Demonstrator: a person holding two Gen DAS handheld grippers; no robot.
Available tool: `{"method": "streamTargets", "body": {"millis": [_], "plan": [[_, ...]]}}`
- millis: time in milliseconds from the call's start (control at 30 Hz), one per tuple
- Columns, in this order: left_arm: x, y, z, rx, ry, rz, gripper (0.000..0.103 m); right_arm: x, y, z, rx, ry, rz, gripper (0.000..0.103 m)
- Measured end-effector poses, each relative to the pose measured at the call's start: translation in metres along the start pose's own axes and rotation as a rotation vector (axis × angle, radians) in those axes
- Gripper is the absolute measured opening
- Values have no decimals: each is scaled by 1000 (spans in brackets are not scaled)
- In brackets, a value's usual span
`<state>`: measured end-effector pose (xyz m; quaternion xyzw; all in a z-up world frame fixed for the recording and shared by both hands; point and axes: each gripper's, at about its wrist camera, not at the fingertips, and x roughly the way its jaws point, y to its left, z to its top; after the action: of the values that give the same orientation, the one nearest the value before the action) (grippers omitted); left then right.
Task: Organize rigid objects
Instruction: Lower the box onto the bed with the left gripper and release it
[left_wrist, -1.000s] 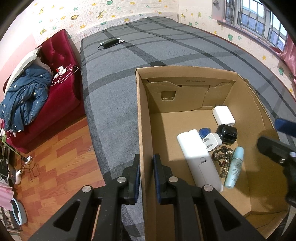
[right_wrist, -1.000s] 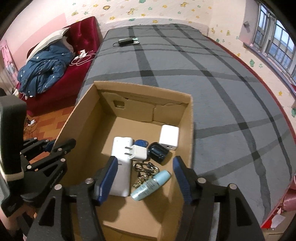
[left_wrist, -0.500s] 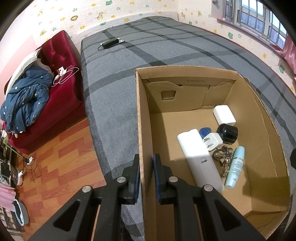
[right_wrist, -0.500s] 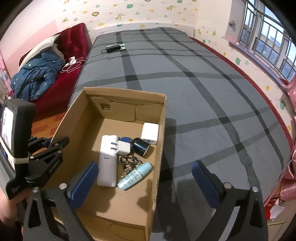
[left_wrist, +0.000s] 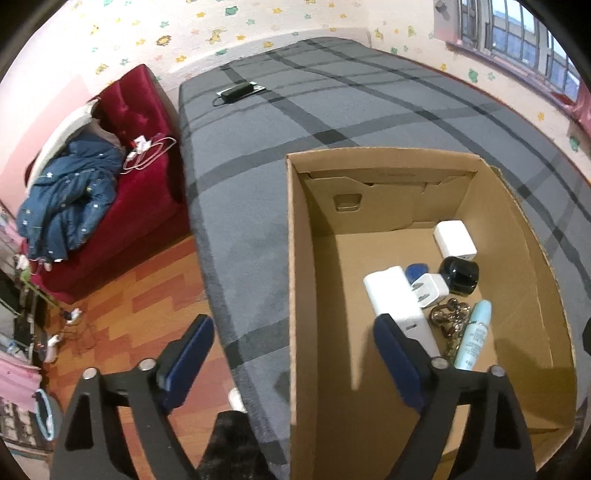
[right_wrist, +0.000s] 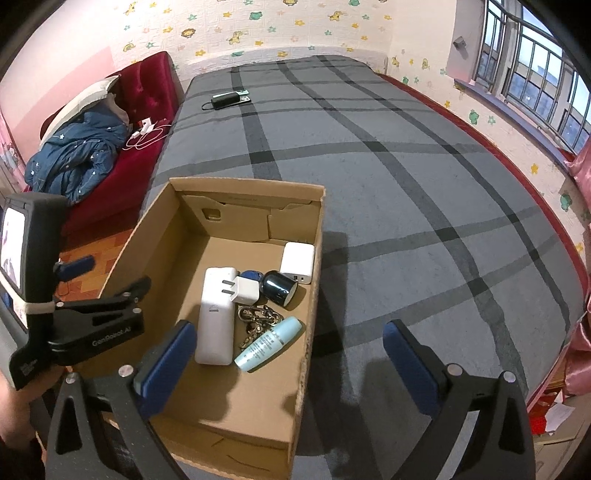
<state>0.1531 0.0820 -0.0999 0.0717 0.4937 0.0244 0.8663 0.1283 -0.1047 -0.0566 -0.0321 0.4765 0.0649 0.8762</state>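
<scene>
An open cardboard box (left_wrist: 299, 266) (right_wrist: 314, 258) stands on the grey plaid bed. Inside lie a white power bank (left_wrist: 397, 304) (right_wrist: 216, 314), a white plug charger (right_wrist: 245, 290), a white cube adapter (left_wrist: 454, 240) (right_wrist: 297, 258), a black round object (left_wrist: 460, 275) (right_wrist: 279, 288), a metal keychain (right_wrist: 258, 317), a pale blue bottle (left_wrist: 472, 334) (right_wrist: 267, 343) and a small blue item (left_wrist: 415, 271). My left gripper (left_wrist: 293, 362) is open and empty, its fingers straddling the box's left wall. My right gripper (right_wrist: 290, 363) is open and empty above the box's right wall.
The grey plaid bed (right_wrist: 406, 184) stretches away, with a black device and cable (right_wrist: 227, 99) at its far end. A red sofa (left_wrist: 129, 177) with a blue jacket (left_wrist: 66, 199) stands to the left over wood floor (left_wrist: 140, 325). Windows are at the right.
My left gripper let go of the box's left wall and opened wide. My right gripper opened wider and drew back to the right, out of the box.
</scene>
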Motion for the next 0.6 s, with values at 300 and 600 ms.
{"method": "streamTargets", "body": {"millis": [300, 600], "plan": [[-44, -9, -16, -15, 5, -20, 103, -22, -10, -10, 14, -17, 8, 103], [-102, -17, -43, -32, -20, -17, 103, -56, -9, -29, -6, -31, 26, 103]]}}
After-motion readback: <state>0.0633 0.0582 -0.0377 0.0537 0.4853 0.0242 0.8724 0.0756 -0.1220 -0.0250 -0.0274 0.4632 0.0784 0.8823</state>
